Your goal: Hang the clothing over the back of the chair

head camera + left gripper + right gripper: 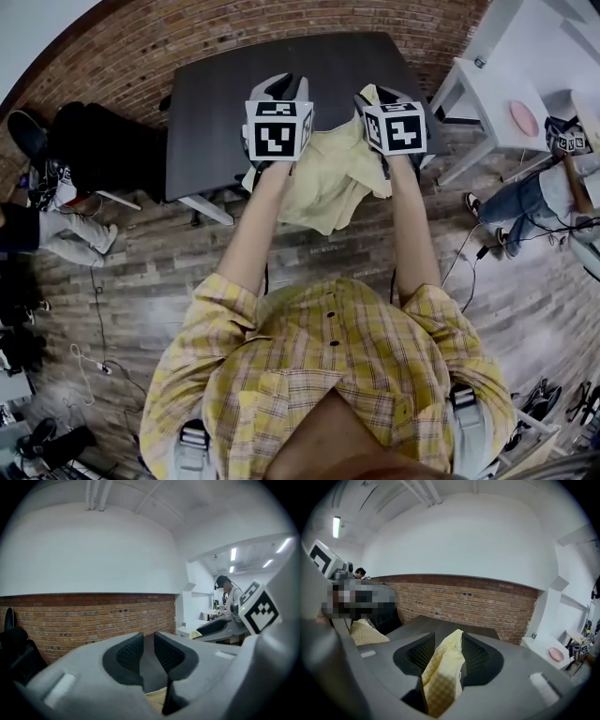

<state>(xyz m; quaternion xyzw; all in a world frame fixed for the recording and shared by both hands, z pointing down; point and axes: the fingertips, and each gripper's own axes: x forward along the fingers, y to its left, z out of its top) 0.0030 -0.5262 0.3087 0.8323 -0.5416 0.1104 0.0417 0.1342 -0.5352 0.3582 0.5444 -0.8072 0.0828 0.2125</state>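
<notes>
A pale yellow checked garment (pixel 328 183) hangs between my two grippers, above the near edge of a dark table (pixel 281 66). My left gripper (pixel 281 86) has its jaws close together, and a bit of the garment (pixel 157 698) shows pinched low between them. My right gripper (pixel 384 94) stands with its jaws apart. A fold of the garment (pixel 440 672) sticks up loosely between the pads and leans on the right one. In the left gripper view the right gripper (pixel 220 627) shows at the side. I cannot make out a chair with certainty.
A brick wall (pixel 141 47) runs behind the dark table. A white table (pixel 487 84) with a pink plate (pixel 523 117) stands at the right, and a seated person (pixel 534 197) is beside it. Dark bulky things (pixel 103 141) and another person's legs (pixel 56 234) are at the left. Cables (pixel 94 309) lie on the wooden floor.
</notes>
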